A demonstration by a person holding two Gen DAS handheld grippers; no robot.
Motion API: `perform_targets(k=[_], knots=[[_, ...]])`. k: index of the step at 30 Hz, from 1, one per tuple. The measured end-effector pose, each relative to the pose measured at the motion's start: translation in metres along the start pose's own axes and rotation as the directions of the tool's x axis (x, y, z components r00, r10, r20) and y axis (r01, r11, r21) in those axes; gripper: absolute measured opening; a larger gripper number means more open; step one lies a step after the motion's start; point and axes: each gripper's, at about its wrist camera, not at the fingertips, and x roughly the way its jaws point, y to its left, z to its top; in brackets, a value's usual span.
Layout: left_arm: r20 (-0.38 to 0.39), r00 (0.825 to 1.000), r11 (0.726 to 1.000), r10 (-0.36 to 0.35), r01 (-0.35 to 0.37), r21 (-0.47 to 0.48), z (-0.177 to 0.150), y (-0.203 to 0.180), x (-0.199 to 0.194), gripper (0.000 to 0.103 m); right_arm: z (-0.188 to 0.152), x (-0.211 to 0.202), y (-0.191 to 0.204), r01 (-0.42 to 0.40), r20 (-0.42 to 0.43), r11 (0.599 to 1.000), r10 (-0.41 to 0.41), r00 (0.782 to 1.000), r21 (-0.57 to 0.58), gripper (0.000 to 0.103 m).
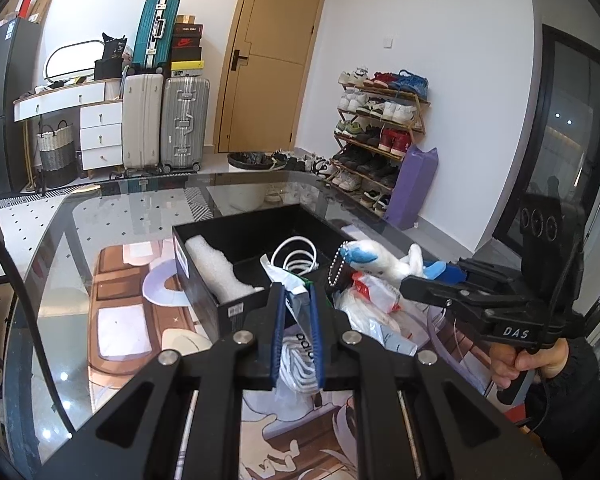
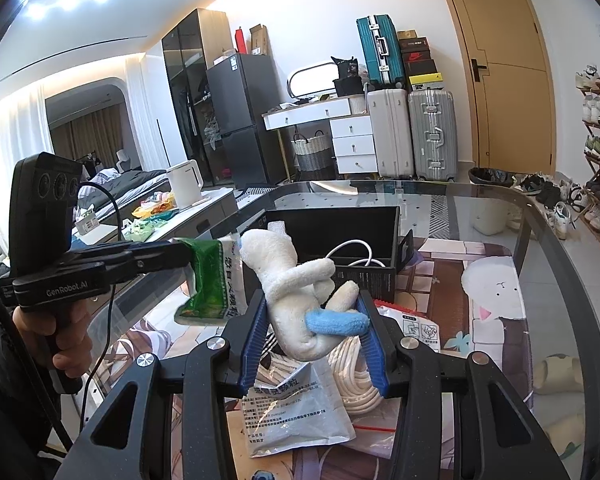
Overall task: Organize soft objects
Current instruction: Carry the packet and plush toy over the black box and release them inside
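Observation:
My left gripper (image 1: pixel 298 294) is shut on a white-and-green soft packet (image 1: pixel 288 280) and holds it above the glass table; the same packet shows in the right wrist view (image 2: pixel 212 276). My right gripper (image 2: pixel 312 304) is shut on a white plush toy with blue parts (image 2: pixel 300 300), lifted above the table; the toy also shows in the left wrist view (image 1: pixel 384 260), with a bead chain. A black open box (image 1: pixel 236 248) stands just behind both; it holds a white foam piece (image 1: pixel 216 268) and a coiled white cable (image 1: pixel 296 256).
On the glass table (image 2: pixel 540 280) below lie a silver printed pouch (image 2: pixel 300 412), a coil of cream rope (image 2: pixel 356 376) and white plastic packets (image 1: pixel 372 304). Suitcases, a door and a shoe rack stand behind. A counter with a kettle is to the left.

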Motion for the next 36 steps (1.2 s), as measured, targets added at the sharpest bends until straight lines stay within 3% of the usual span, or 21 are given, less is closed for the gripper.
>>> perform_targets(k=[14,25,36], knots=[[0.073,0.997,1.000,0.013,-0.014,0.005,0.037,0.003,-0.009,0.010,0.034,0.007,-0.003,0.012,0.029,1.000,-0.012,1.000,-0.008,0.044],[0.073,0.996,0.998,0.055,-0.054,-0.017,0.059,0.020,0.026,0.010,0.053,0.035,-0.013,0.031,-0.011,1.000,-0.031,0.999,0.001,0.044],[0.026,0.996,0.996,0.087,-0.087,-0.025,0.053,0.034,0.065,0.010,0.065,0.065,-0.017,0.034,-0.054,0.999,-0.035,0.998,-0.006,0.044]])
